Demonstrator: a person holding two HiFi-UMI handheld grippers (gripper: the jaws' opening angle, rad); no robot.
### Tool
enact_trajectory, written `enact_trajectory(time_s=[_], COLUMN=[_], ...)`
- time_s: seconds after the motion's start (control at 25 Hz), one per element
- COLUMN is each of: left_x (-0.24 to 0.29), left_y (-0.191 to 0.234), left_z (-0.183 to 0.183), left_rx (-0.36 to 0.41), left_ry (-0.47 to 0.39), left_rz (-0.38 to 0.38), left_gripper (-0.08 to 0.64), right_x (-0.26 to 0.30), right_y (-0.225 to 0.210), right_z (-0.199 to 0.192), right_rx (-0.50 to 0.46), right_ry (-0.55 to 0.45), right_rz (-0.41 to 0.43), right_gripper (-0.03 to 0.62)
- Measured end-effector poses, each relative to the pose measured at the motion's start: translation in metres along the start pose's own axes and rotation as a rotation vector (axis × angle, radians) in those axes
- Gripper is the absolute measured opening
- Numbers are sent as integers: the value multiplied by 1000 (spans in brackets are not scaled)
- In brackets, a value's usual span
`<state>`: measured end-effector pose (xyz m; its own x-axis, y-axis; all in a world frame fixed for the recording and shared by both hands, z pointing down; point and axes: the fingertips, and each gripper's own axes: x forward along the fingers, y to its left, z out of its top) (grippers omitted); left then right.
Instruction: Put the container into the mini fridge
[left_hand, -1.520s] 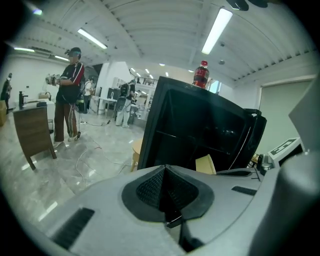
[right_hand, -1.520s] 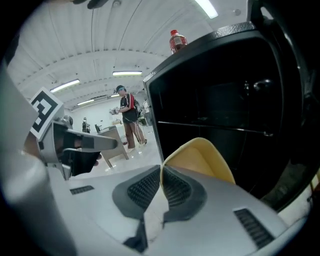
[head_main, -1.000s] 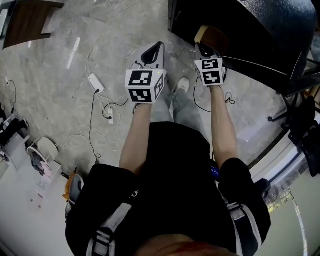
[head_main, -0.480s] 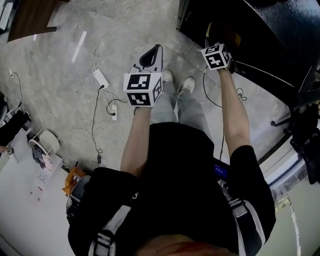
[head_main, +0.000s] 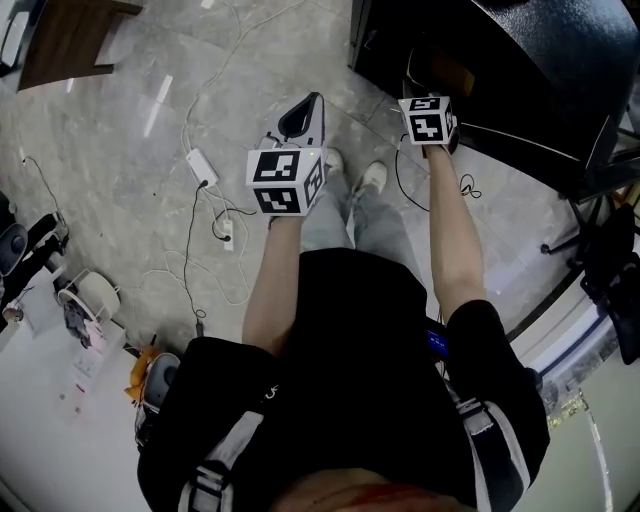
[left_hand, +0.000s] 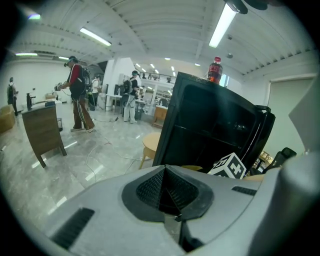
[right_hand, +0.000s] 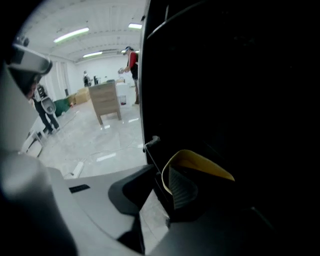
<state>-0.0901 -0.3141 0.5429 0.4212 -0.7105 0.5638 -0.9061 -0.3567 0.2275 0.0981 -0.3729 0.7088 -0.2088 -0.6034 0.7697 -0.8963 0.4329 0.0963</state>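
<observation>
Nearest in the head view we see the left gripper (head_main: 307, 108): smooth grey plastic body, black-and-white marker cube, held over the grey marbled floor (head_main: 110, 210). In the left gripper view its two wedge-shaped jaws meet tip to tip, the black mesh-textured pads pressed together with nothing between them.

The right gripper (right_hand: 172, 186) clamps the yellow thin-walled container (right_hand: 201, 161). One ribbed black pad sits inside the curved rim and the other jaw is outside it. The container is inside the dark opening of the glossy black mini fridge (right_hand: 240, 75), held off its surfaces as far as we can tell. A thin metal wire end shows at the fridge's edge.

On the floor lie thin white cables (head_main: 190, 250) and a pair of white shoes (head_main: 370, 178).

Only the right gripper view shows the grip on the rim; the head view gives just a tan patch of the container beyond the cube. Only the left gripper view shows the fridge from the front: a boxy shape with a red bottle (left_hand: 214, 70) on top. A round pale wooden stool (left_hand: 150, 144) stands beside it, and a brown wooden cabinet (left_hand: 42, 131) and standing people are farther off.
</observation>
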Motion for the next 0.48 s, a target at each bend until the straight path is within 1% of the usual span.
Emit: enact_trajectory(time_s=[0.16, 0.28, 0.4, 0.48], left_x=[0, -8, -23, -32], left_y=[-22, -37, -54, -67], left_z=[17, 31, 42, 55], left_rx=[13, 27, 44, 63], left_ry=[-52, -98, -148, -194], left_rz=[-32, -53, -66, -81], left_gripper=[6, 6, 6, 6], right_x=[-55, -104, -157, -193], right_y=[-7, -5, 2, 4], right_z=[26, 49, 69, 87], right_rx=[242, 366, 426, 415], right_ry=[-180, -313, -438, -530], right_rz=[-60, -77, -59, -46], right_gripper=[43, 28, 21, 18])
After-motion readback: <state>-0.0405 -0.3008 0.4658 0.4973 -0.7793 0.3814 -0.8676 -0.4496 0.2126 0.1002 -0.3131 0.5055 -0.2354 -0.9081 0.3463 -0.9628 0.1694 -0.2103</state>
